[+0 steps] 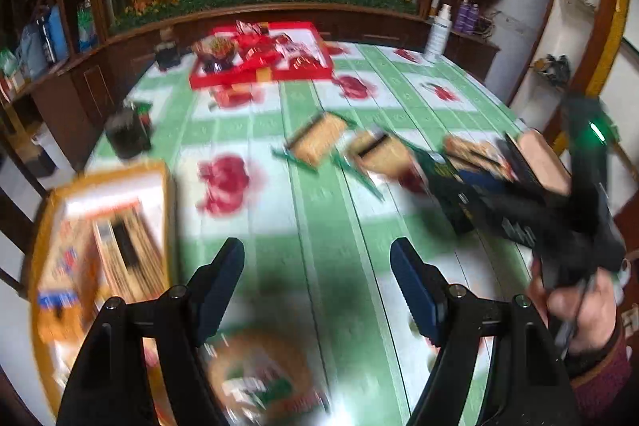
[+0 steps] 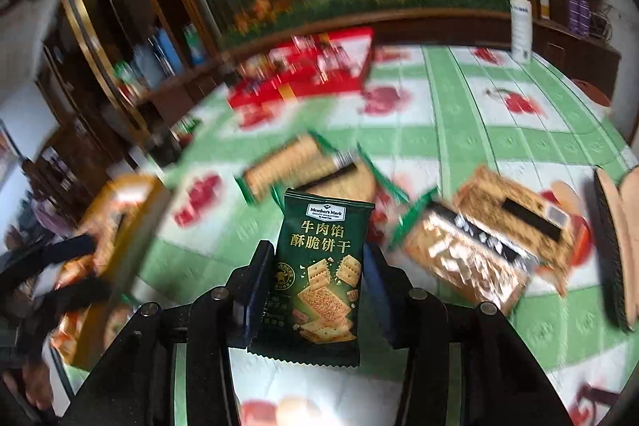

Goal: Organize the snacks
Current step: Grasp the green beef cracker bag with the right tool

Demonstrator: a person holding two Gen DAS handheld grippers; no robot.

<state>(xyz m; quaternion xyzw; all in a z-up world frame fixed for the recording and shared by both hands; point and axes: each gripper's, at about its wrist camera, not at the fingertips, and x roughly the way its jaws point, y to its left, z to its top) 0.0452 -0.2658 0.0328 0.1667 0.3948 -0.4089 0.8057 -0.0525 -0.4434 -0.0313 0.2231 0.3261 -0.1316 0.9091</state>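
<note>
Grip on the green biscuit packet (image 2: 321, 276) was confirmed: the right hand-held gripper (image 2: 319, 290) stood clenched on it, pads pressing both long edges, packet upright and clear of the worktop (image 2: 499, 130). The left hand-held gripper (image 1: 317, 286) stood released with nothing between its fingers, hovering over the green-checked cloth beside the yellow-rimmed tray (image 1: 167, 194).

Judgement on the step in hand: the packet was being carried for sorting, probably to the yellow-rimmed tray, where similar wrappers appeared to lie, though blur prevented certainty. To do it well, the carry should stay level and unhurried, since the packet is light, soft and held only by its sides; squeezing harder would risk crushing the biscuits. It should be lowered flat into free space before the pads let go, keeping clear of the other hand-held gripper.

Writing legible on the packet: "Member's Mark", then "牛肉馅 酥脆饼干". Smaller print could not be read. Remaining loose packets (image 2: 471, 254) and the red tray (image 1: 263, 74) showed no readable labels.
</note>
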